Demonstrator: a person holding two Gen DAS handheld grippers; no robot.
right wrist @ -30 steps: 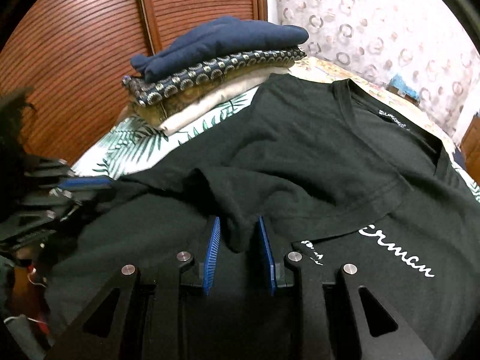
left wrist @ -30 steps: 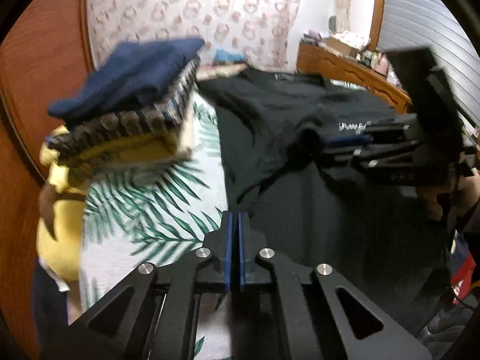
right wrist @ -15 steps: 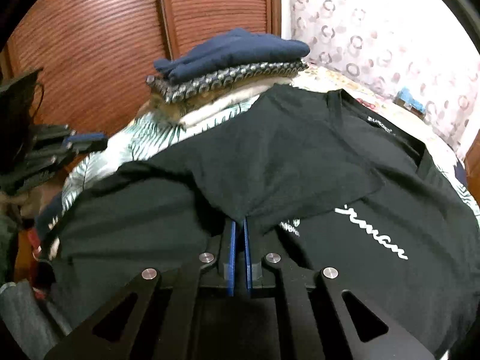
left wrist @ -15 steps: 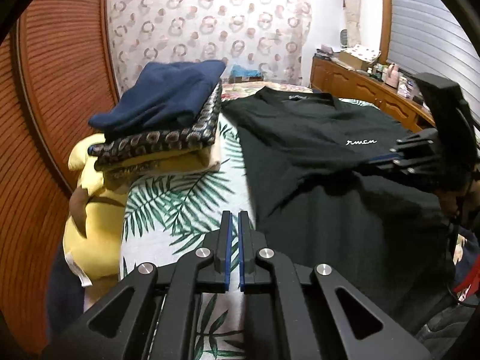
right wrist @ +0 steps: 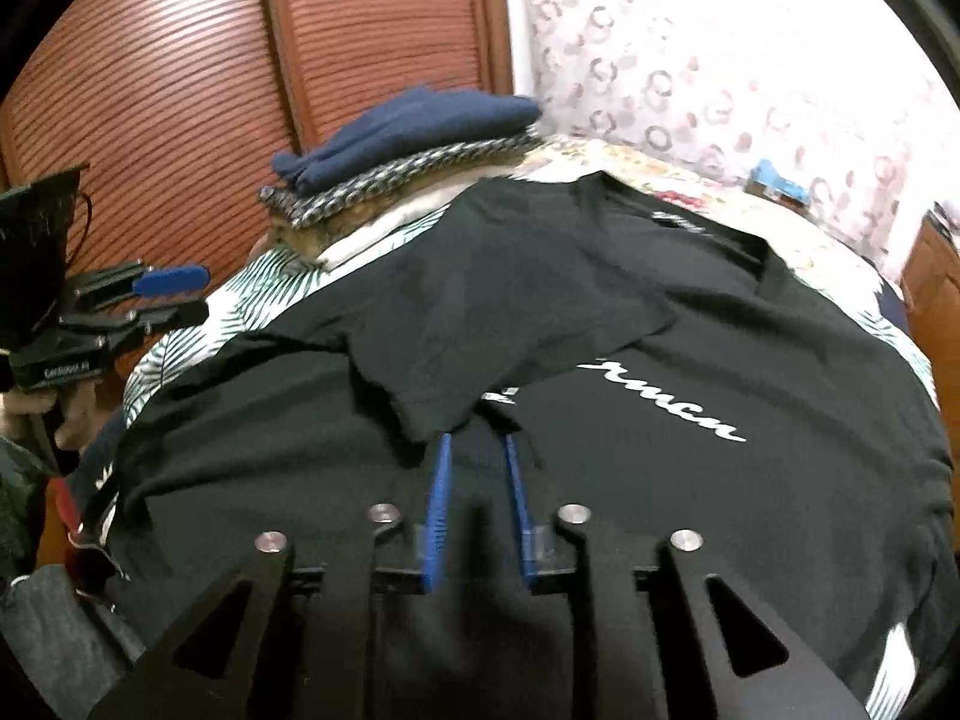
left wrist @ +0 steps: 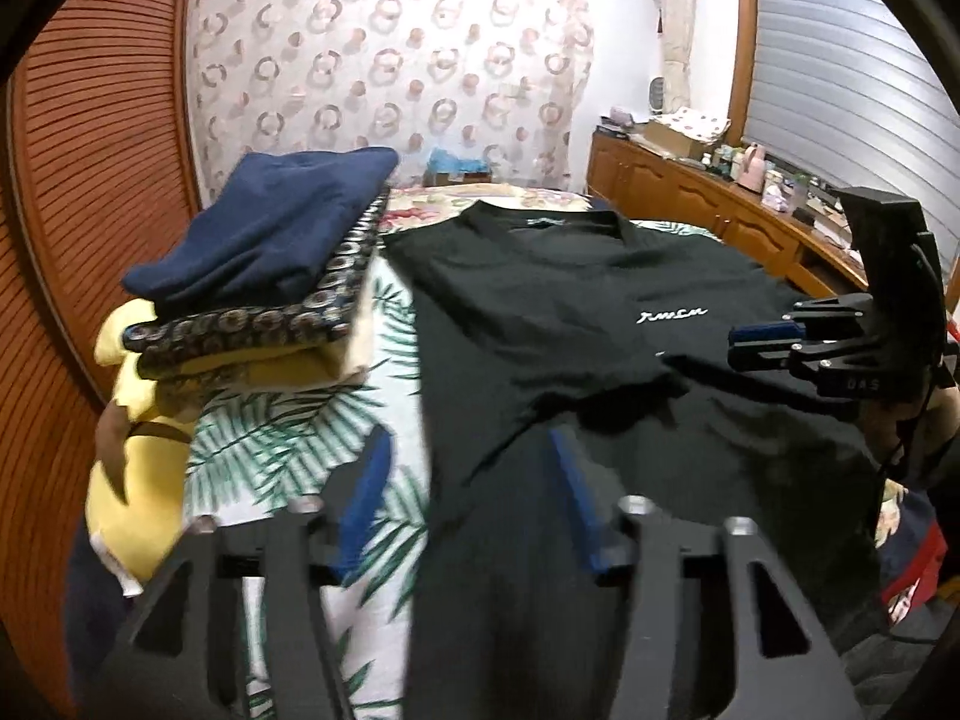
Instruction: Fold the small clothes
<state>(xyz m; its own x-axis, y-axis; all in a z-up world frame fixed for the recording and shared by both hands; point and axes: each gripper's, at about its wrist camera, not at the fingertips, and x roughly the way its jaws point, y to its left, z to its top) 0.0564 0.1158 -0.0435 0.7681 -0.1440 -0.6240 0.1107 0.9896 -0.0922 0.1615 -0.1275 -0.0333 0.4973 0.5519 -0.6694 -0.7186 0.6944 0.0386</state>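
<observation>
1. Both sets of jaws were clamped shut half a second ago; now both are opening. The left gripper [left wrist: 468,498] has its blue pads spread wide over the near left edge of the black T-shirt [left wrist: 600,324], pressing on nothing. The right gripper [right wrist: 477,468] has parted less, and the tip of the folded-in sleeve [right wrist: 444,402] lies just ahead of its pads, no longer pinched.

2. The sleeve that the right gripper was carrying now lies across the chest of the shirt, half covering the white lettering [right wrist: 666,402]. I'd say that fold is laid and let go.

3. The shirt lies flat in the middle of the bed [left wrist: 282,426], collar toward the far edge by the curtain [left wrist: 390,78].

4. A stack of folded clothes [left wrist: 264,276], navy piece on top, sits at the bed's far left corner beside the shirt, apparently untouched.

5. To my eye, one side is folded in; the other side and the lengthwise fold are not yet done, so both grippers are free to take new holds.
</observation>
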